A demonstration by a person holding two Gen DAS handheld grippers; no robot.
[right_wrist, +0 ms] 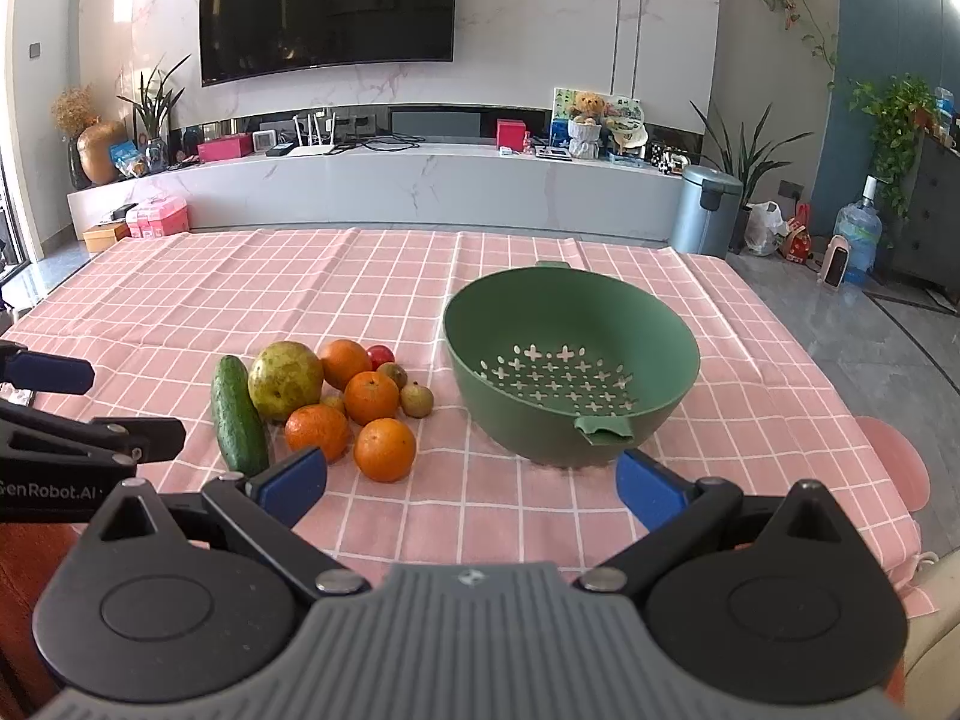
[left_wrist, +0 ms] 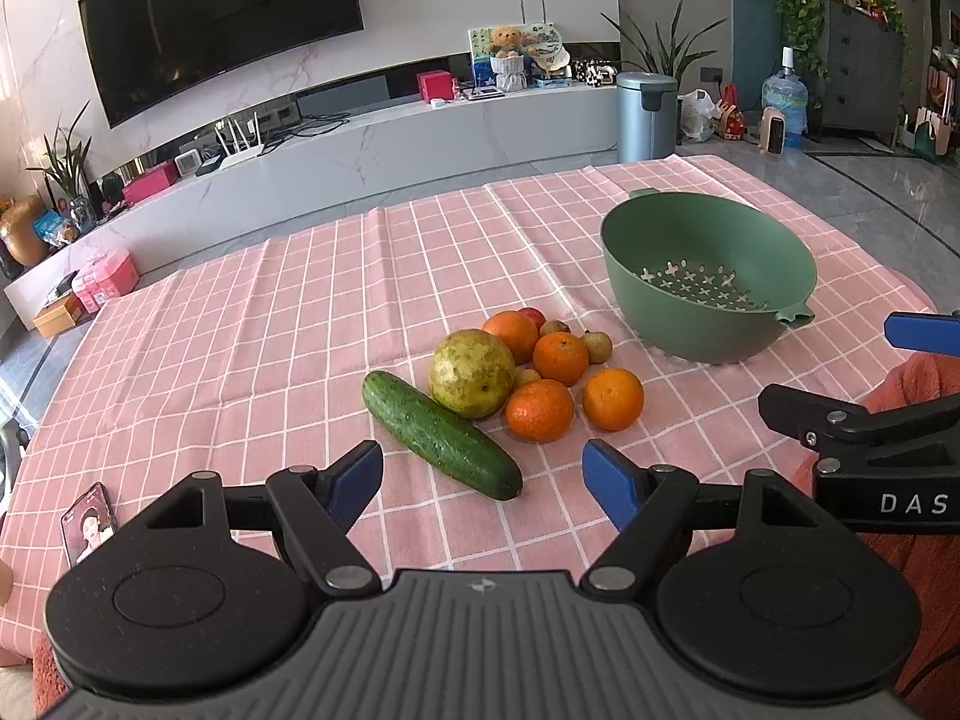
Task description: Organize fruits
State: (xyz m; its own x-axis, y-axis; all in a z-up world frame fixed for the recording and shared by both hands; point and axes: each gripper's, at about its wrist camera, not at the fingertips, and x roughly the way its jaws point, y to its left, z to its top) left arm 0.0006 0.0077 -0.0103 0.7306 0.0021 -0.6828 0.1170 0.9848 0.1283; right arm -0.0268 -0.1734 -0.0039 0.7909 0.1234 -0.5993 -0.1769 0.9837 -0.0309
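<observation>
A pile of fruit lies on the pink checked tablecloth (left_wrist: 240,330): a green cucumber (left_wrist: 441,435), a large yellow-green pear-like fruit (left_wrist: 472,373), several oranges (left_wrist: 540,411), a red fruit (left_wrist: 533,316) and small brown fruits (left_wrist: 597,347). An empty green colander bowl (left_wrist: 708,276) stands to their right. My left gripper (left_wrist: 483,483) is open and empty, just in front of the cucumber. My right gripper (right_wrist: 471,489) is open and empty, in front of the bowl (right_wrist: 570,360) and the nearest orange (right_wrist: 384,450). The cucumber (right_wrist: 238,414) lies left of it.
A phone (left_wrist: 89,523) lies on the cloth at the near left. The right gripper shows at the right edge of the left wrist view (left_wrist: 924,333). Beyond the table are a TV console (right_wrist: 390,180), a bin (right_wrist: 705,210) and a water bottle (right_wrist: 858,234).
</observation>
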